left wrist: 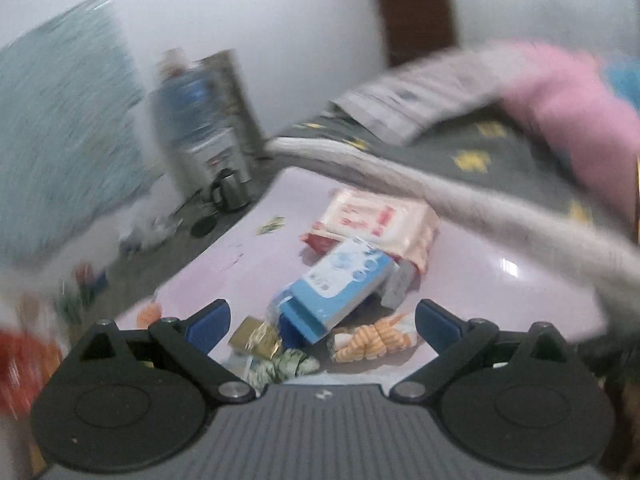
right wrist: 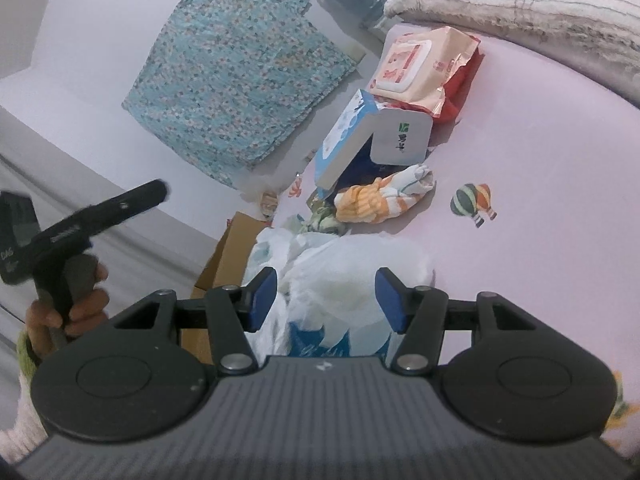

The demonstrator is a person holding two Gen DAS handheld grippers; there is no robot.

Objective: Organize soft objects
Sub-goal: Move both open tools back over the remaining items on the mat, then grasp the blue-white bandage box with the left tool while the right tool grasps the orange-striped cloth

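- Pale pink bench (right wrist: 540, 152) fills most of my right wrist view, with a grey quilted blanket (right wrist: 520, 12) along its far edge and a white wall behind; a turquoise patterned cloth (right wrist: 236, 72) lies off to the far left.
- I judge the sorting barely started: the soft things sit in one loose heap near the middle of the bench, nothing grouped or stacked neatly.
- In that heap, a pink wet-wipes pack (right wrist: 416, 68) lies farthest, a blue tissue box (right wrist: 344, 140) leans against a white carton (right wrist: 402, 136), and an orange-striped rolled cloth (right wrist: 380, 198) rests just in front of them.
- That rolled cloth runs its long axis left to right across the right view, slightly tilted, its white end pointing right and far.
- A green patterned bundle (right wrist: 326, 220) touches its near-left side.
- My right gripper (right wrist: 326, 300) has its jaws apart, hovering over a white plastic bag (right wrist: 348, 276) at the near edge; nothing is gripped.
- My left gripper (left wrist: 322, 320) also shows jaws spread wide and empty, aimed at the same heap; that view is motion-blurred.
- A gold foil packet (left wrist: 256, 338) lies just ahead of the left jaws.
- Everything remains to be picked and arranged, as far as I can tell.
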